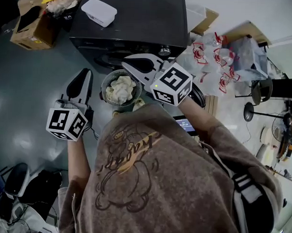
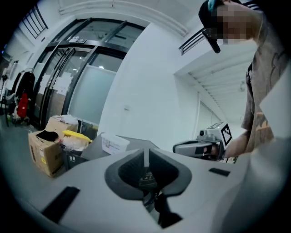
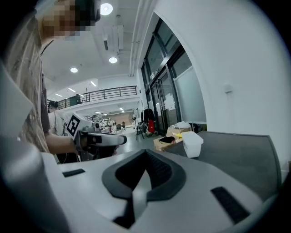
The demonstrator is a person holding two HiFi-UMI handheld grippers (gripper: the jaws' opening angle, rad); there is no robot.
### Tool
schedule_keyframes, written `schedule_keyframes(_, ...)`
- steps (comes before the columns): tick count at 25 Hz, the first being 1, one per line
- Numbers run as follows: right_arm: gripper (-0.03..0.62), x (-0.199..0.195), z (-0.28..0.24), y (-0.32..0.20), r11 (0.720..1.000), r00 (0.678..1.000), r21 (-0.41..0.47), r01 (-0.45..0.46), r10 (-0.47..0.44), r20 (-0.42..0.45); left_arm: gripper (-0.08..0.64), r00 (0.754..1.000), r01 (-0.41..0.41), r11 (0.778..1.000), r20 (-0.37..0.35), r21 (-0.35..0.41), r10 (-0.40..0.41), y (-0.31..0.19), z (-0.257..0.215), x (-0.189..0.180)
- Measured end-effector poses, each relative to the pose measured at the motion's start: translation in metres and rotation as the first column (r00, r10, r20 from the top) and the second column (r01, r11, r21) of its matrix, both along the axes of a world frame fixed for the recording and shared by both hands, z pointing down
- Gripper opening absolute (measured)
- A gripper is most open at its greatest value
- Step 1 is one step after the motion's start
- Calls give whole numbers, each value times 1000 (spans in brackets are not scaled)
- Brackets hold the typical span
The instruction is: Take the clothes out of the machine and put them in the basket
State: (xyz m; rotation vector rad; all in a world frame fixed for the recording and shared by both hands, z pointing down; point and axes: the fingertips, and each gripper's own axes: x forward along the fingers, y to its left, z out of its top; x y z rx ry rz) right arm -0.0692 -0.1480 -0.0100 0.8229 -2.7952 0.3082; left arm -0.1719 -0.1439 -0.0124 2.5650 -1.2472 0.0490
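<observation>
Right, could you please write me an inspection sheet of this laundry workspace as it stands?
Surface: glossy grey floor.
Job's things: black washing machine; round grey basket before it, holding white clothes.
Clutter: white lidded plastic box on the machine; brown cardboard box beside it; clear plastic bags with red print.
Grippers: left gripper shut, empty; right gripper shut, empty.
Cables: thin black cable under the left gripper.
Surroundings: tall glass doors, white wall.

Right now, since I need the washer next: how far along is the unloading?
Done: pale clothes lie in the basket in front of the machine. In hand: nothing; the left hand-held gripper and the right hand-held gripper are both shut and empty. Left: unclear, since the machine's inside is hidden from view.
</observation>
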Motion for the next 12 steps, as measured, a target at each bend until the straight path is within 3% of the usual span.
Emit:
schedule_keyframes(3,-4,18,0,-9,1000,1000,11,-13,13,16,6,1000,11,1000,13,-3,-11,-8,9,16)
schedule_keyframes(12,-5,68,10,-29,995,991,-4,-104,104,79,6,999,44,999,5,-9,-44,-18,23,38)
